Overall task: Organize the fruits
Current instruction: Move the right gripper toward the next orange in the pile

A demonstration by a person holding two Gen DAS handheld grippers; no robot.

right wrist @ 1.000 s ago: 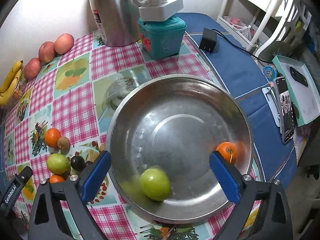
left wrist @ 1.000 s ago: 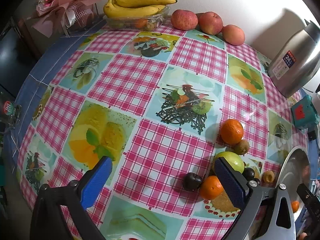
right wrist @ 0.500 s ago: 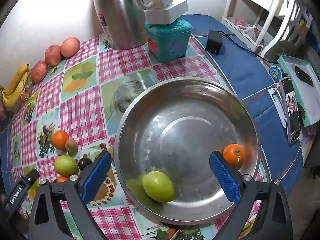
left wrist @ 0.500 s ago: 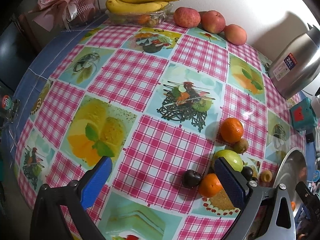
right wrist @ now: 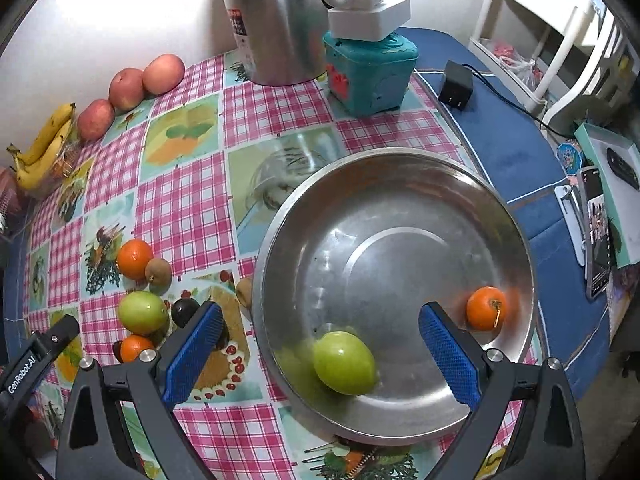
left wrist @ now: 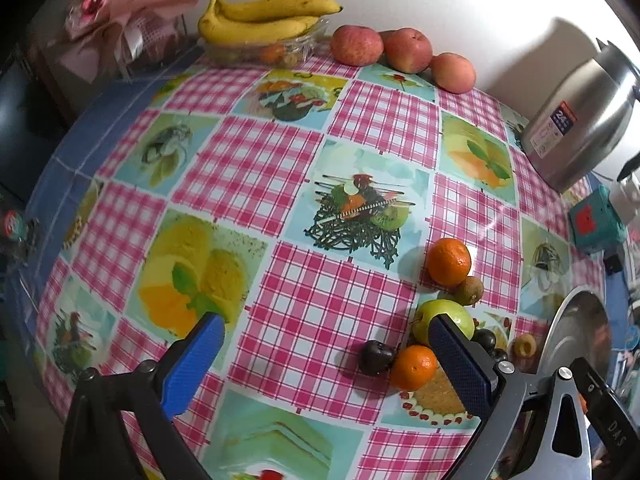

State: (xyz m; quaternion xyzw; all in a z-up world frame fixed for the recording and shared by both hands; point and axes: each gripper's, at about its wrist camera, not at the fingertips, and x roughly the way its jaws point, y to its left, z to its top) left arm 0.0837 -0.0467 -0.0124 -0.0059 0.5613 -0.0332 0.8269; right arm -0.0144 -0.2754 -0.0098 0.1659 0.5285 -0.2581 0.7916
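A steel bowl (right wrist: 400,168) holds a green apple (right wrist: 344,362) near its front wall and a small orange (right wrist: 485,307) at its right. My right gripper (right wrist: 320,350) hangs open over the bowl's front, empty. Left of the bowl lies a fruit cluster: an orange (left wrist: 448,261), a kiwi (left wrist: 469,290), a green apple (left wrist: 436,314), a dark plum (left wrist: 376,356) and a second orange (left wrist: 413,367). My left gripper (left wrist: 326,364) is open and empty above the tablecloth, its right finger (left wrist: 460,364) just in front of the green apple.
Bananas (left wrist: 264,18) on a clear tray and three red apples (left wrist: 404,50) line the back wall. A steel kettle (left wrist: 580,120), a teal box (right wrist: 370,74), a black adapter (right wrist: 456,90) and a phone (right wrist: 596,236) stand around the bowl. The checked tablecloth (left wrist: 248,168) spreads left.
The green apple has rolled toward the bowl's front. The right gripper view has drawn back and shifted left. The left gripper has drifted slightly, staying open.
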